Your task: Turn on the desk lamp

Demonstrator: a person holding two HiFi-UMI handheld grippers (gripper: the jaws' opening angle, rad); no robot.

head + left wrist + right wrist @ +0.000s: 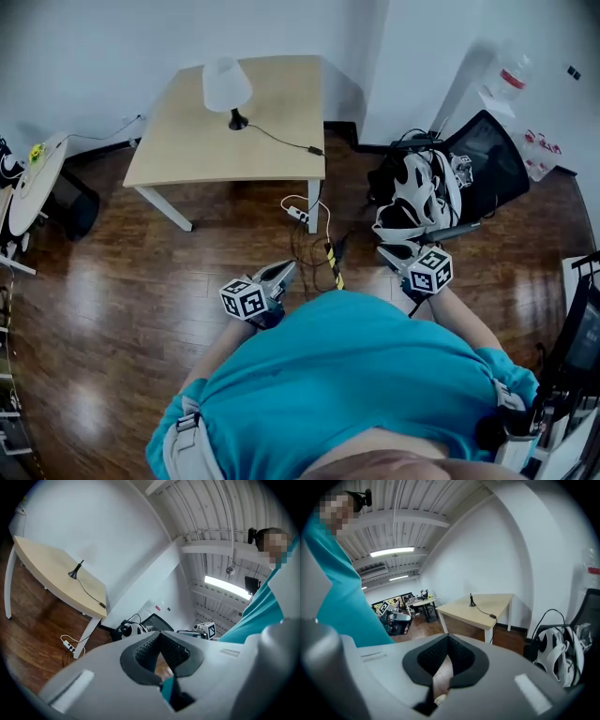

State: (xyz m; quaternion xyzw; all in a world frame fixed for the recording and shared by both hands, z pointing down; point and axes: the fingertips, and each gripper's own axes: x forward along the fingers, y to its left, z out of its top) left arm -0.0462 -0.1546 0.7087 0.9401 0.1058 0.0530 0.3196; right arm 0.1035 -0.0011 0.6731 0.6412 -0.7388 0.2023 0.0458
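The desk lamp (pixel 228 91) stands near the back edge of the pale table (pixel 272 94), against the wall and well apart from both grippers; its white shade sits on a thin stem over a small dark base; its black cord (pixel 277 138) trails across the tabletop to a small dark block (pixel 315 150) at the table's front edge, then drops toward a power strip (pixel 298 216) on the wooden floor.

The lamp looks light and top-heavy, the shade thin and easily dented, so a push on the shade would likely tip it; if the block on the cord is an inline switch, as it appears to be, that is the place to press, with the cord steadied, since the block is loose and would slide.

The left gripper (pixel 279 275) and right gripper (pixel 392 258) are held close to the person's body; in each gripper's own view the jaws meet at the tips with nothing between them.

The head view alone shows the shade and the whole cord run; in both gripper views the stem and base show but the shade cannot be made out against the white wall; the right gripper view alone shows further desks deep in the room.
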